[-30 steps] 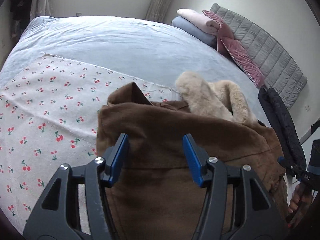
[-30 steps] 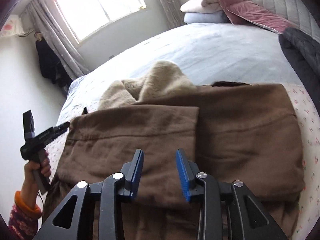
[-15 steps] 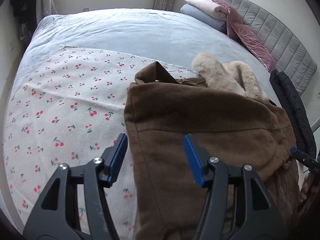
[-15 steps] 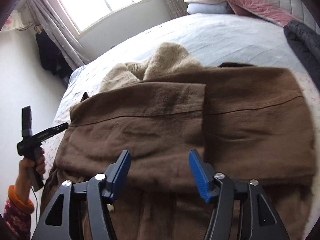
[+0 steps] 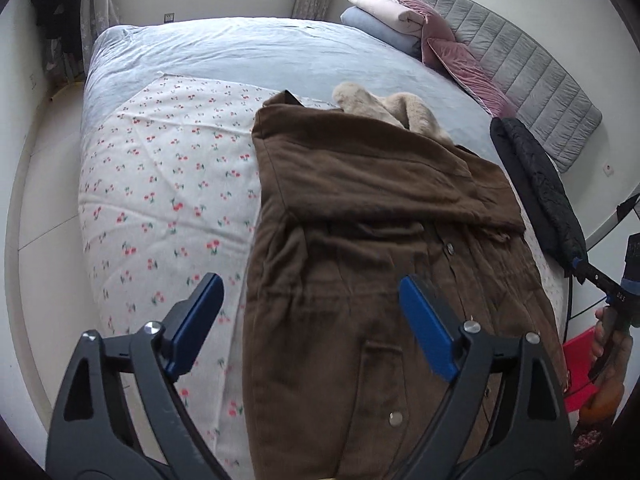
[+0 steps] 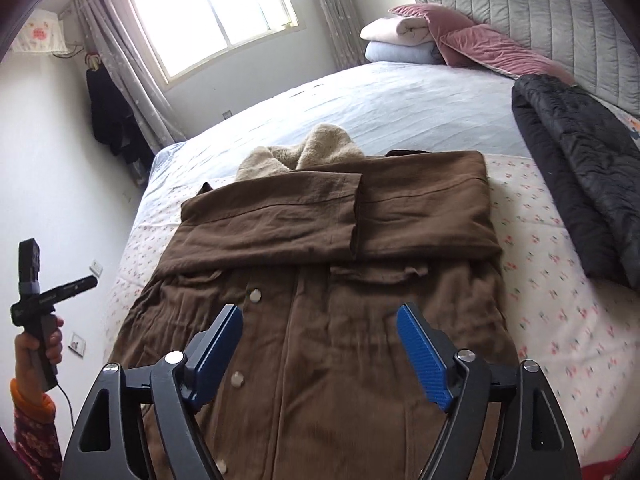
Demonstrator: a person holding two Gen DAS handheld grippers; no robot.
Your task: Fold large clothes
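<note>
We are hovering our left gripper [image 5: 310, 322] and right gripper [image 6: 320, 350], jaws opening wide and seemingly empty, over the brown coat [image 6: 332, 264], fleece collar [image 6: 308, 152] at twelve o'clock.

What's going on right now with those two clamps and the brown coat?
Left gripper and right gripper opening, nothing between the fingers. Brown coat on bed, sleeves folded across. Black jacket alongside, clear.

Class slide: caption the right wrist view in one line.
Open right tool, nothing between its opening jaws, above a brown coat with both sleeves folded across, on a bed.
</note>
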